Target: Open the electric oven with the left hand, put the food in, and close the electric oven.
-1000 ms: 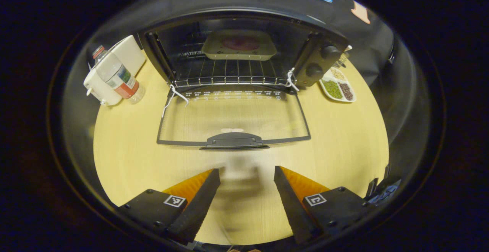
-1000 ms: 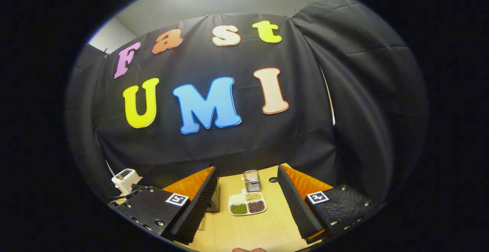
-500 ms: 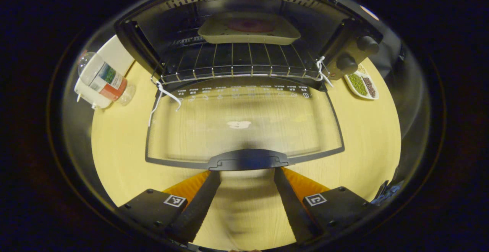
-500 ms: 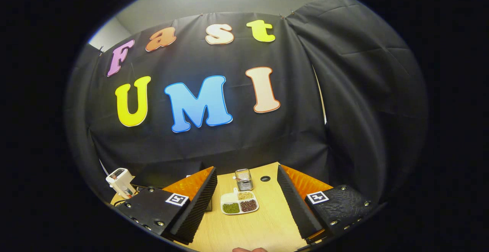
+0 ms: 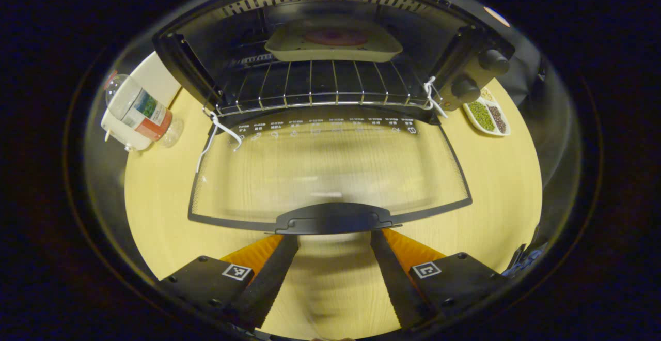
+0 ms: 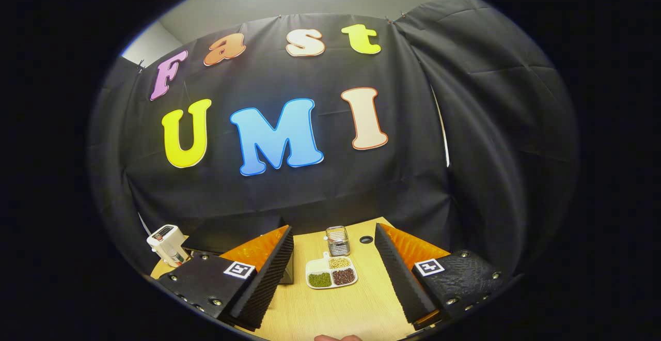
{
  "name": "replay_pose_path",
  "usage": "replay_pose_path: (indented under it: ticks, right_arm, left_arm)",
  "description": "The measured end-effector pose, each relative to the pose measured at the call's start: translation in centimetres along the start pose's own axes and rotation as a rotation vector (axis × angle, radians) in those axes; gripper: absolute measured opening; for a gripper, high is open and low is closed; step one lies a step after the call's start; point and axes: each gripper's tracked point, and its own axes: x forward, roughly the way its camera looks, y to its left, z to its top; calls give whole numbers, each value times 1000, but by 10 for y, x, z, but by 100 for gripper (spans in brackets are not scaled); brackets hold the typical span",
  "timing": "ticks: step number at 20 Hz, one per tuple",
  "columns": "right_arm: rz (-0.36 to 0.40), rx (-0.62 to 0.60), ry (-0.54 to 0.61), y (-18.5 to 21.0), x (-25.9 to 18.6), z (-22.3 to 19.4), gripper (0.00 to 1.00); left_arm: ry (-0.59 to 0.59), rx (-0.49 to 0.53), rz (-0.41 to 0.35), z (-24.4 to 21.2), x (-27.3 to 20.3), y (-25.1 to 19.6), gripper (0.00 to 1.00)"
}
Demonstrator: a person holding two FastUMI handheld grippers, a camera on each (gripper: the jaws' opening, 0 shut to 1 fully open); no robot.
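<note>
**Fingers spread at the handle of the lowered oven door**

The fingers (image 5: pixel 273 266) of the left gripper (image 5: pixel 334 237) stand wide apart with nothing between them, their tips just under the dark handle (image 5: pixel 334 218) at the near edge of the oven door (image 5: pixel 330 170); whether they touch it cannot be told. The door of the electric oven (image 5: pixel 330 57) lies folded down toward the camera, the table (image 5: pixel 165 212) showing through its glass. A row of small white symbols runs along the door's hinge edge, too small to read. Inside, a pale tray with a reddish piece of food (image 5: pixel 334 37) sits at the back of the wire rack (image 5: pixel 320 85). White string (image 5: pixel 219 132) hangs at the left hinge and another piece at the right (both loose-ended). Two dark knobs (image 5: pixel 480 75) sit on the oven's right panel. Left of the oven a clear bottle (image 5: pixel 137 111) with a red, white and green label, its print illegible, leans on a white appliance (image 5: pixel 150 80). To the right lies a divided dish (image 5: pixel 488 118) of green and dark beans.

In the right gripper view, the right gripper (image 6: pixel 334 248) is held above the table (image 6: pixel 341 310), its fingers also wide and empty. Beyond them lie the divided dish (image 6: pixel 330 277), a small mesh holder (image 6: pixel 337 241), and a white appliance (image 6: pixel 166 242) at far left.
</note>
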Motion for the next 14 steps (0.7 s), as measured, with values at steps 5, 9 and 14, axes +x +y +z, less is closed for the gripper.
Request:
replay_pose_path:
  ticks: [5,9,14]
  right_arm:
    - [26,15,10,11,-2,-3,97]
    - [43,10,5,15,-6,0,97]
    - [41,7,2,7,-6,3,97]
  left_arm:
    - [-83,2,-10,7,-29,-1,99]
    - [-136,21,5,15,-38,0,97]
    - [-194,31,28,32,-49,1,97]
